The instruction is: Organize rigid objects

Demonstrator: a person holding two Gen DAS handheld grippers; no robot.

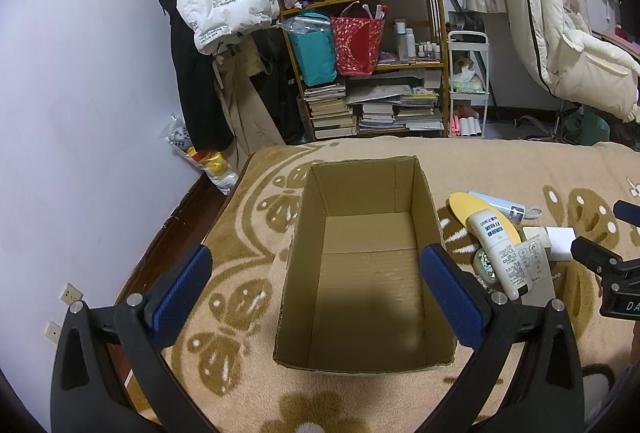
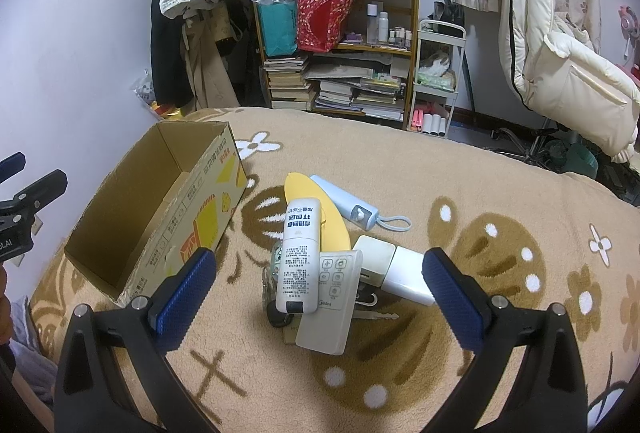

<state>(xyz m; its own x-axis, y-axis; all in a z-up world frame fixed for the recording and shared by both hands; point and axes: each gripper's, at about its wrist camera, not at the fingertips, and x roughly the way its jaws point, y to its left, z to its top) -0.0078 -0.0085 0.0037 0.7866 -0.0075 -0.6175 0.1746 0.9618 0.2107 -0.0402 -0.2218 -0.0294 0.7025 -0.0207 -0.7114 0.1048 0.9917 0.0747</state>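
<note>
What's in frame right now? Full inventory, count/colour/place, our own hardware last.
cardboard box: 1, brown, open and empty, on the blanket left of the pile
white tube: 1, white with black print, top of the pile
remote control: 1, white, under the tube, near end of the pile
yellow oval piece: 1, yellow, under the tube
light blue case: 1, pale blue with loop strap, far side of the pile
white blocks: 2, cream and white, right side of the pile
key: 1, metal, beside the remote
blanket: 1, beige with brown flowers
shelf: 1, wooden, bags and books, by the wall
left gripper: 1, black, blue fingers, open over the box
right gripper: 1, same, open over the pile
</note>
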